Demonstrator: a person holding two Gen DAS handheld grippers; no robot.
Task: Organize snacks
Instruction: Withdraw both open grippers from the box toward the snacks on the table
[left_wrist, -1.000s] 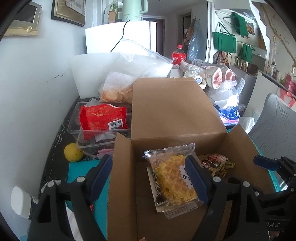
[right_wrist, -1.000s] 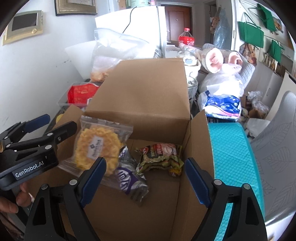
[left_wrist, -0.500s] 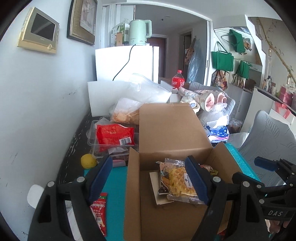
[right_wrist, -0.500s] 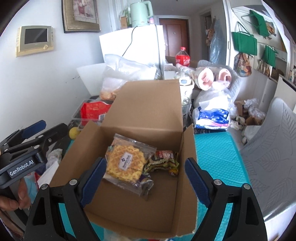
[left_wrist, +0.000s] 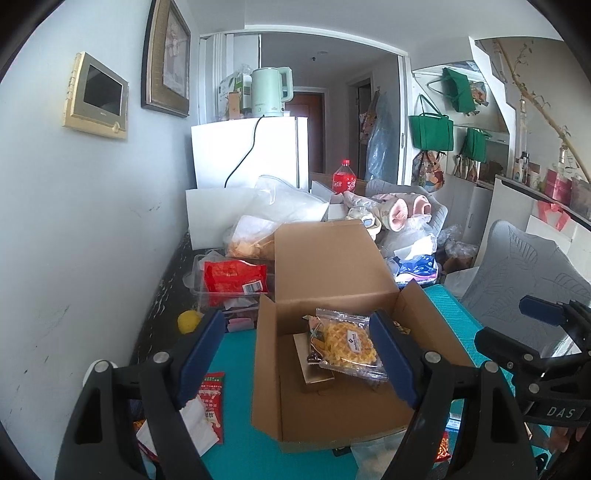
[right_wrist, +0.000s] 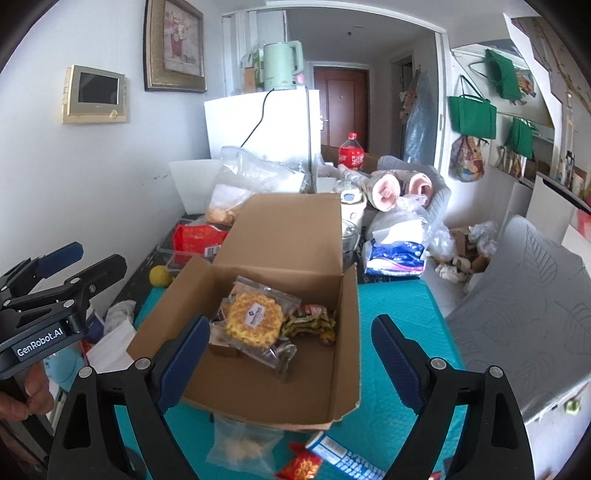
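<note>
An open cardboard box (left_wrist: 269, 369) (right_wrist: 347, 332) sits on the teal mat (right_wrist: 399, 306). Inside it a clear-wrapped waffle packet (left_wrist: 347, 343) (right_wrist: 255, 321) lies on a small gold carton (left_wrist: 314, 369), beside a green-brown wrapper (right_wrist: 310, 323). My left gripper (left_wrist: 297, 317) hovers open above the box's near left side, holding nothing. My right gripper (right_wrist: 291, 321) hangs over the box's near edge; its jaws are opening with nothing between them. Each gripper shows in the other's view, the right gripper (left_wrist: 535, 325) at the right and the left gripper (right_wrist: 55, 273) at the left.
Loose snacks lie in front of the box: a clear bag (right_wrist: 243, 443), a red packet (right_wrist: 299, 465), a blue-white pack (right_wrist: 343, 458). A red sachet (left_wrist: 212, 402) lies left of the box. Behind are a clear tub with a red bag (left_wrist: 232, 277) and a lemon (left_wrist: 188, 321). A grey chair (right_wrist: 535, 314) stands right.
Both grippers have drawn back and upward from the box, so more of the room and the mat shows. The waffle packet has gone from leaning at the box's left to lying flat.
</note>
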